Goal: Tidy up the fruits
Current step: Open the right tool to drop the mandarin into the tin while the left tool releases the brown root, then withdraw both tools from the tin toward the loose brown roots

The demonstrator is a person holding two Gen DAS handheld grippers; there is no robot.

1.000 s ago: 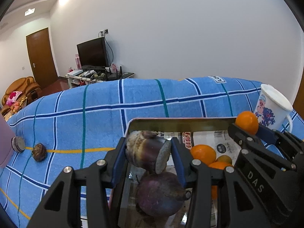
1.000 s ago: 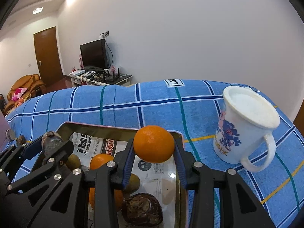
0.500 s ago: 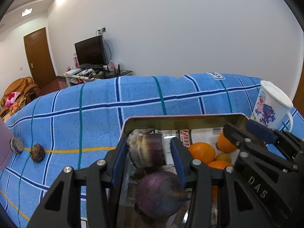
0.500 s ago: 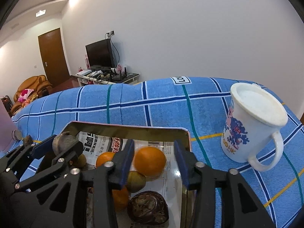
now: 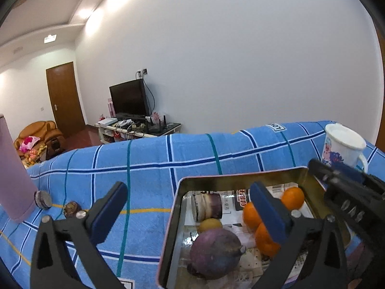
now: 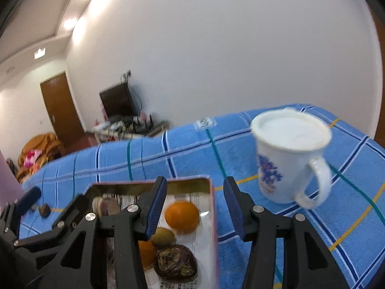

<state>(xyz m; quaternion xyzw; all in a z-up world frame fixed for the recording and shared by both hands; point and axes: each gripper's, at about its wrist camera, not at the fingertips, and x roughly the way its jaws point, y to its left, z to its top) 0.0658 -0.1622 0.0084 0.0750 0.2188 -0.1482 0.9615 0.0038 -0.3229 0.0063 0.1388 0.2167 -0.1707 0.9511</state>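
A metal tin (image 5: 240,174) lined with newspaper sits on the blue checked cloth. In it lie a cut purple fruit piece (image 5: 208,207), a big purple fruit (image 5: 215,252), a small yellow-green fruit (image 5: 209,225) and oranges (image 5: 250,215). My left gripper (image 5: 190,207) hovers over the tin's left side, its jaws opening wide, nothing between them. My right gripper (image 6: 196,207) is open above the tin's right end, its jaws still parting. An orange (image 6: 182,216) lies loose below, beside a kiwi (image 6: 163,237) and a dark fruit (image 6: 175,263).
A white mug (image 6: 288,154) with a blue print stands right of the tin. Two small dark fruit pieces (image 5: 43,198) (image 5: 72,208) lie on the cloth at the left, by a pink object (image 5: 12,175). Behind the cloth are a TV stand, a door and an armchair.
The left gripper let go of the cut purple piece, which now lies in the tin, and drew back left. The right gripper released the orange into the tin and pulled back.
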